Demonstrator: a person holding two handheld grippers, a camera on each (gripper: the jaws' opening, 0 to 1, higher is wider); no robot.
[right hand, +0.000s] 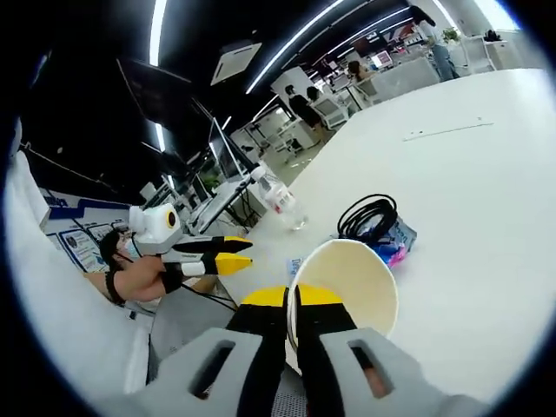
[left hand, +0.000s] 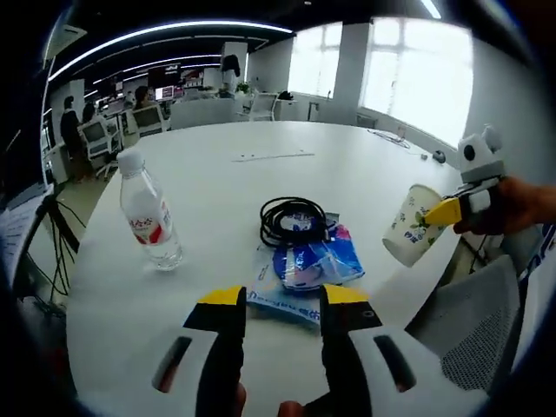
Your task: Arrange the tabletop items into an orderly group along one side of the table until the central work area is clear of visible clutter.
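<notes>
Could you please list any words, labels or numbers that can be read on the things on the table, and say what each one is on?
None can be read.
Water bottle: red and white label, print too blurred to read.
Blue packet: white markings, too small to read.
Paper cup held by the right tool: green and blue pattern, no legible words.
Posters behind the left tool: text too small to read.

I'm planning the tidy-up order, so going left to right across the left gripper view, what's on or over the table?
Water bottle → coiled black cable → blue tissue pack, partly beneath the cable → paper cup, held at the table's right edge by the right gripper.
</notes>
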